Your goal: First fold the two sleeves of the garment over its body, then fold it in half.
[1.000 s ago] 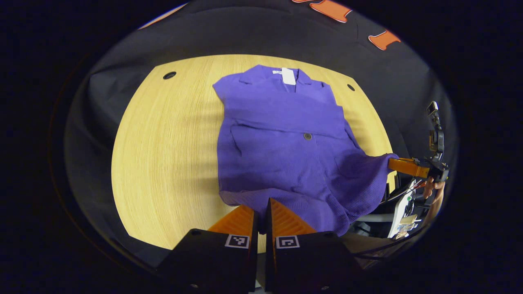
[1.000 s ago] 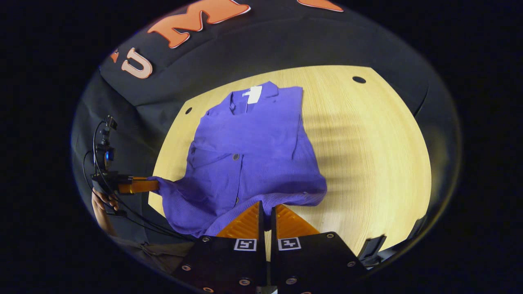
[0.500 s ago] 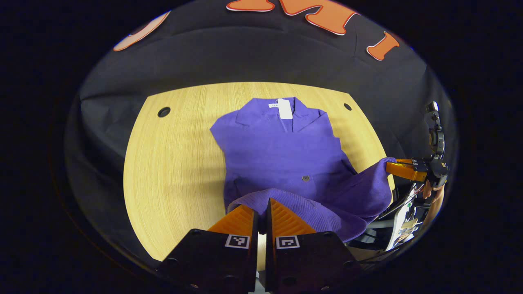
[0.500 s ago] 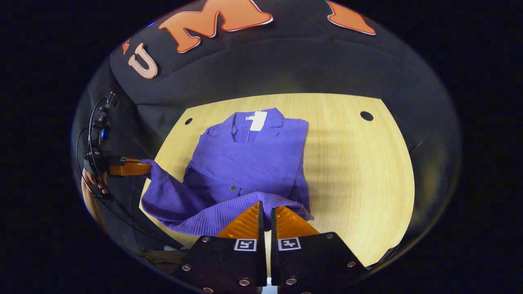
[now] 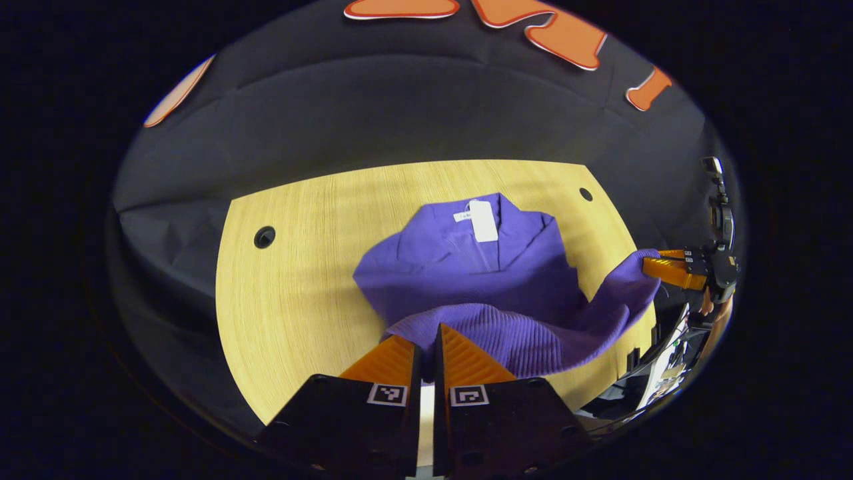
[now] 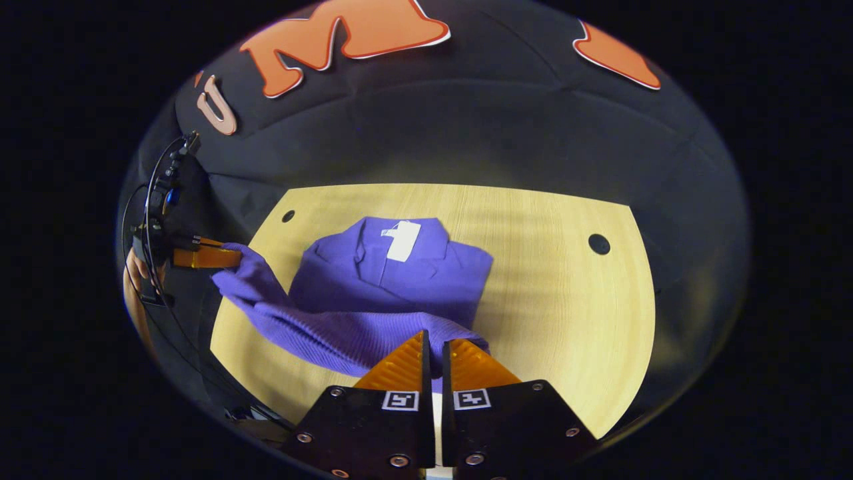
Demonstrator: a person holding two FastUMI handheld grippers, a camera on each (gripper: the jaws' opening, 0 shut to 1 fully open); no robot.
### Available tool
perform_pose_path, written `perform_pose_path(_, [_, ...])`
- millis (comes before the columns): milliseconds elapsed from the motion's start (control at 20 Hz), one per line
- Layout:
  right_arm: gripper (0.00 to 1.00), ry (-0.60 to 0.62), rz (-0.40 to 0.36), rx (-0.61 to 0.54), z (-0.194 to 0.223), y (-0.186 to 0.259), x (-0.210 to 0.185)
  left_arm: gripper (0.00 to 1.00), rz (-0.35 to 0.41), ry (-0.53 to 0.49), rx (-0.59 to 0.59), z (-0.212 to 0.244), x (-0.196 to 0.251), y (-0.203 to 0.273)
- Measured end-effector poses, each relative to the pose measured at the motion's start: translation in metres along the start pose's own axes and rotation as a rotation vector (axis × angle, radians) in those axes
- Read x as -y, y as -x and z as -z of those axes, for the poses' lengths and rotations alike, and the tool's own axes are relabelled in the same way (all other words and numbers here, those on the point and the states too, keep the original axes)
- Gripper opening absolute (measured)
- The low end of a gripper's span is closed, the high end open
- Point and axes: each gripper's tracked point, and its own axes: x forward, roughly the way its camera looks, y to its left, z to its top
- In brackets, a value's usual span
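Both sleeves look already folded in. The left gripper (image 5: 426,347) and right gripper (image 6: 434,353) each pinch the purple garment (image 5: 466,267) hem, lifted toward the collar; the half fold is not yet laid down

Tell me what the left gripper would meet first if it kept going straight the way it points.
Probably the purple garment itself: the left gripper is shut on its lifted hem, and the collar half lies just ahead on the table. Depth is hard to judge.

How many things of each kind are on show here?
Garment: 1
White tags: 1
Table: 1
Table holes: 2
Grippers, left and right: 2
Total: 7
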Motion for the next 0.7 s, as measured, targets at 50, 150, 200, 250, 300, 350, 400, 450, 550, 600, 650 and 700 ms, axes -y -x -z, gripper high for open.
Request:
perform_pose_path(50, [0.04,0.000,0.004,-0.004,-0.010,-0.007,0.003,0.10,-0.001,0.002,-0.001,-0.009,-0.005,-0.008])
perform_pose_path(150, [0.04,0.007,0.016,-0.020,-0.023,-0.021,0.013,0.10,-0.011,0.010,-0.017,-0.024,-0.015,-0.020])
perform_pose_path(200, [0.04,0.008,0.018,-0.030,-0.028,-0.028,0.015,0.10,-0.014,0.014,-0.024,-0.032,-0.018,-0.027])
perform_pose_path(250, [0.04,0.007,0.023,-0.041,-0.033,-0.035,0.018,0.10,-0.021,0.016,-0.033,-0.036,-0.021,-0.033])
perform_pose_path(300, [0.05,0.008,0.026,-0.048,-0.037,-0.041,0.020,0.10,-0.030,0.017,-0.041,-0.040,-0.024,-0.037])
perform_pose_path(350, [0.05,0.008,0.031,-0.057,-0.039,-0.048,0.022,0.10,-0.038,0.013,-0.050,-0.043,-0.025,-0.046])
perform_pose_path(400, [0.05,0.008,0.031,-0.062,-0.043,-0.053,0.022,0.10,-0.048,0.006,-0.055,-0.046,-0.026,-0.052])
perform_pose_path(450, [0.05,0.004,0.032,-0.066,-0.046,-0.057,0.023,0.10,-0.061,0.001,-0.057,-0.048,-0.029,-0.057])
perform_pose_path(550, [0.05,-0.016,0.033,-0.068,-0.054,-0.065,0.026,0.09,-0.083,-0.011,-0.040,-0.056,-0.036,-0.058])
perform_pose_path(600, [0.05,-0.028,0.038,-0.059,-0.061,-0.068,0.027,0.10,-0.090,-0.007,-0.018,-0.062,-0.039,-0.058])
perform_pose_path(650, [0.05,-0.047,0.051,-0.043,-0.069,-0.071,0.030,0.10,-0.113,0.005,0.005,-0.070,-0.047,-0.059])
perform_pose_path(700, [0.08,-0.067,0.061,-0.022,-0.077,-0.070,0.032,0.12,-0.149,0.019,0.028,-0.077,-0.055,-0.059])
